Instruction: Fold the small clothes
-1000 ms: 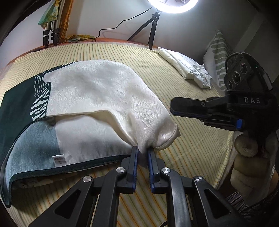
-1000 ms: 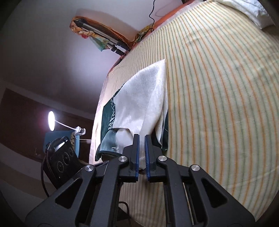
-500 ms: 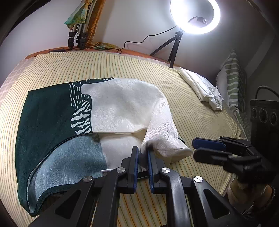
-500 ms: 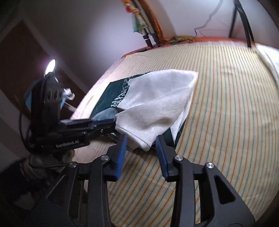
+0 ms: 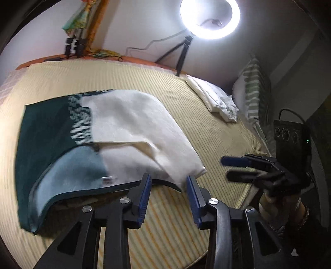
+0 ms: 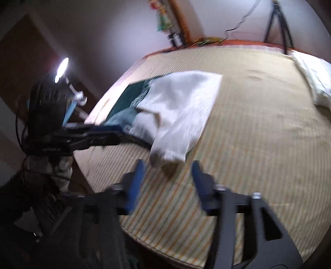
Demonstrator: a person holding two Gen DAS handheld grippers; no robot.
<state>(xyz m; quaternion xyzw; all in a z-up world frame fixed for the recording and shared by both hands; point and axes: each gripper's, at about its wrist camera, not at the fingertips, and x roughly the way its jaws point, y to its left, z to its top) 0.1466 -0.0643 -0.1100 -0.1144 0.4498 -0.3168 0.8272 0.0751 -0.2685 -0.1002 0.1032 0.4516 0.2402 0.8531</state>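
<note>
Left wrist view: left gripper [image 5: 168,186] stands with its jaws wide apart and nothing between them. Its blue pads [image 5: 144,193] flank the near corner of the garment [image 5: 132,128], just short of the cloth. The garment lies on the bed [image 5: 215,144], partly folded: a cream panel is turned over a dark green and pale teal part, and a small label shows near the front hem. The near green edge hangs over the bed's front edge. The right gripper [image 5: 229,168] hovers to the right, jaws parted, clear of the cloth, above the bed's right edge.

Right wrist view (blurred): right gripper [image 6: 167,175] has its jaws spread wide and empty, with the cream sleeve end of the garment [image 6: 182,107] just ahead of the gap. The left gripper [image 6: 103,133] sits at the left, at the garment's teal edge; contact cannot be confirmed.

Beyond the garment, white folded cloth [image 5: 215,99] and a striped pillow [image 5: 254,89] lie at the bed's far right. A ring light [image 5: 210,18] on a tripod stands behind the bed.
</note>
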